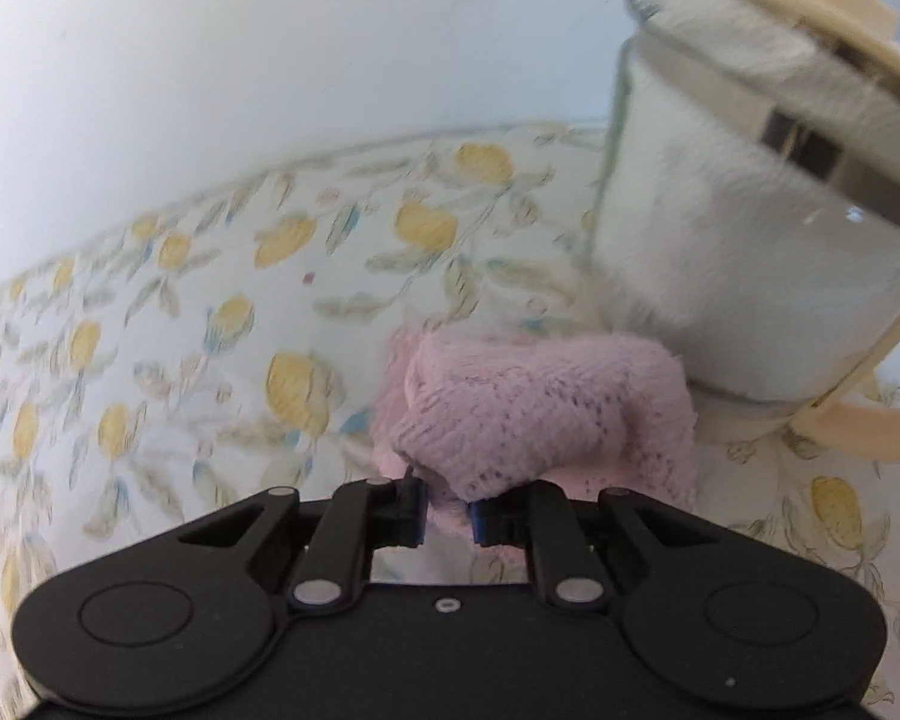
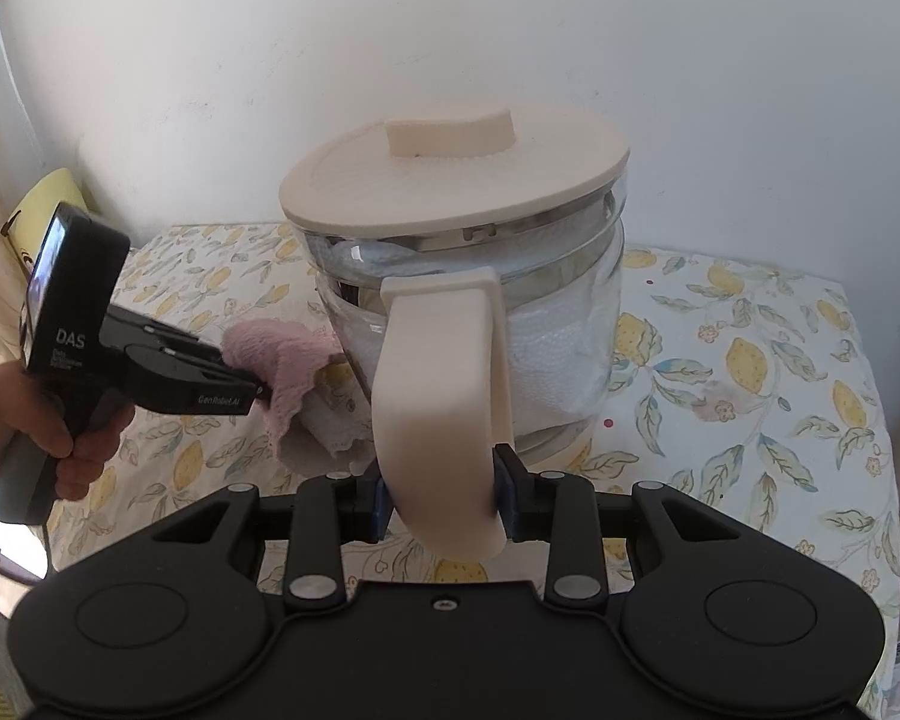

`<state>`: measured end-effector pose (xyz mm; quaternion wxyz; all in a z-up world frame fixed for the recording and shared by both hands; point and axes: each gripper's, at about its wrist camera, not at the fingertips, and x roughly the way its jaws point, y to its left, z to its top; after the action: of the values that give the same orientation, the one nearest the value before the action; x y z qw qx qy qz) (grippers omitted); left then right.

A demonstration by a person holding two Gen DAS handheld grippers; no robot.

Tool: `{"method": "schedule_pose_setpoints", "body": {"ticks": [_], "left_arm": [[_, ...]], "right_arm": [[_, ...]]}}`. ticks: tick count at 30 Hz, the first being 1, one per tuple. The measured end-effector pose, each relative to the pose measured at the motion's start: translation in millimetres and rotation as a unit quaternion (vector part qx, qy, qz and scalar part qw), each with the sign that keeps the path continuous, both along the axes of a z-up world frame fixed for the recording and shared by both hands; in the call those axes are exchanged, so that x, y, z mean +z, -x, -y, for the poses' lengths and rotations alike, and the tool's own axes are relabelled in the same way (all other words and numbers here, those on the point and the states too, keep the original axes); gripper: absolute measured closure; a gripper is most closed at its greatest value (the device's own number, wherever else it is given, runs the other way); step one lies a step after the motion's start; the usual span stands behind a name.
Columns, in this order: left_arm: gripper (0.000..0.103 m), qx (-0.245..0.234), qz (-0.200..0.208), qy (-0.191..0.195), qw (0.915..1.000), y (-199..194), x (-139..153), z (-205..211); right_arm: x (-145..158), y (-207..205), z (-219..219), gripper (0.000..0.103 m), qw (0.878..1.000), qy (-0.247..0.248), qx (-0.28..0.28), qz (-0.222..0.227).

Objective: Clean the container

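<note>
Wiping step: press pink cloth [image 2: 282, 360] on container [image 2: 564, 324] glass wall.
Left gripper [image 1: 447, 516]: jaws clenched on cloth.
Right gripper [image 2: 444, 495]: jaws clamp handle [image 2: 438, 396]; hold steady.

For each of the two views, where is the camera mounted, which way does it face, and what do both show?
Left wrist view: sits on the left tongs, looking forward over the lemon-print tablecloth at the pink knitted cloth they clamp, the glass jug with a cream lid at right.
Right wrist view: sits on the right tongs, facing the jug and clamping its cream handle; the person's left hand shows holding the left tongs.
Shared: jug, cloth, tablecloth, white wall.
</note>
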<state>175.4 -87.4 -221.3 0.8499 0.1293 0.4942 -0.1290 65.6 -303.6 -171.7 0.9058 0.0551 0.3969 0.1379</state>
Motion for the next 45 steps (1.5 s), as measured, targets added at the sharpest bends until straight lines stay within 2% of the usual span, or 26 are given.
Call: {"method": "schedule_pose_setpoints", "body": {"ticks": [2, 6, 8, 10, 12, 15, 18, 21, 28, 29, 31, 33, 35, 36, 39, 43, 45], "left_arm": [[0.086, 0.022, -0.004, 0.004, 0.9997, 9, 4, -3], [0.068, 0.044, -0.008, -0.014, 0.9989, 12, 2, -6], [0.064, 0.061, -0.014, -0.016, 0.9979, 9, -1, -10], [0.055, 0.072, -0.02, -0.016, 0.997, -3, -8, -16], [0.037, 0.092, -0.029, -0.018, 0.9952, -5, -9, -17], [0.021, 0.118, -0.035, -0.026, 0.9921, -4, -11, -23], [0.011, 0.129, -0.043, -0.031, 0.9902, -3, -13, -28], [0.001, 0.146, -0.05, -0.026, 0.9876, 6, -9, -33], [0.001, 0.171, -0.056, -0.012, 0.9835, 25, 5, -41], [0.0, 0.173, -0.062, -0.006, 0.9829, 28, 9, -43], [0.0, 0.172, -0.075, -0.007, 0.9822, 35, 16, -47], [0.0, 0.17, -0.079, -0.007, 0.9822, 39, 22, -51], [0.0, 0.158, -0.087, -0.001, 0.9836, 48, 34, -59], [0.0, 0.156, -0.088, -0.002, 0.9839, 50, 37, -60], [0.0, 0.147, -0.088, -0.005, 0.9852, 61, 55, -70], [0.0, 0.123, -0.088, -0.001, 0.9885, 78, 78, -85], [0.0, 0.106, -0.089, 0.0, 0.9904, 89, 91, -94]], "right_arm": [[0, 1, 2, 0.063, 1.0, -0.013, -0.011, -0.002], [-2, 2, 4, 0.062, 0.999, -0.028, -0.022, -0.006], [-2, 2, 2, 0.062, 0.999, -0.023, -0.023, -0.006], [-4, 2, 3, 0.061, 0.999, -0.028, -0.027, -0.007], [-6, 1, 5, 0.06, 0.999, -0.037, -0.032, -0.008], [-9, -1, 7, 0.06, 0.998, -0.042, -0.035, -0.009], [-11, -1, 7, 0.059, 0.998, -0.041, -0.036, -0.011], [-13, -2, 11, 0.049, 0.998, -0.042, -0.049, -0.019], [-10, 7, 16, 0.03, 0.997, -0.041, -0.069, -0.012], [-8, 11, 15, 0.024, 0.997, -0.039, -0.074, -0.007], [-3, 16, 10, 0.017, 0.996, -0.032, -0.082, -0.002], [2, 20, 5, 0.015, 0.996, -0.023, -0.092, -0.001], [10, 27, -8, 0.004, 0.994, -0.007, -0.113, -0.012], [11, 28, -10, 0.001, 0.993, -0.004, -0.117, -0.014], [26, 44, -30, 0.0, 0.989, 0.01, -0.149, -0.016], [30, 63, -42, 0.0, 0.977, -0.016, -0.209, -0.03], [36, 74, -58, 0.0, 0.97, -0.012, -0.237, -0.05]]}}
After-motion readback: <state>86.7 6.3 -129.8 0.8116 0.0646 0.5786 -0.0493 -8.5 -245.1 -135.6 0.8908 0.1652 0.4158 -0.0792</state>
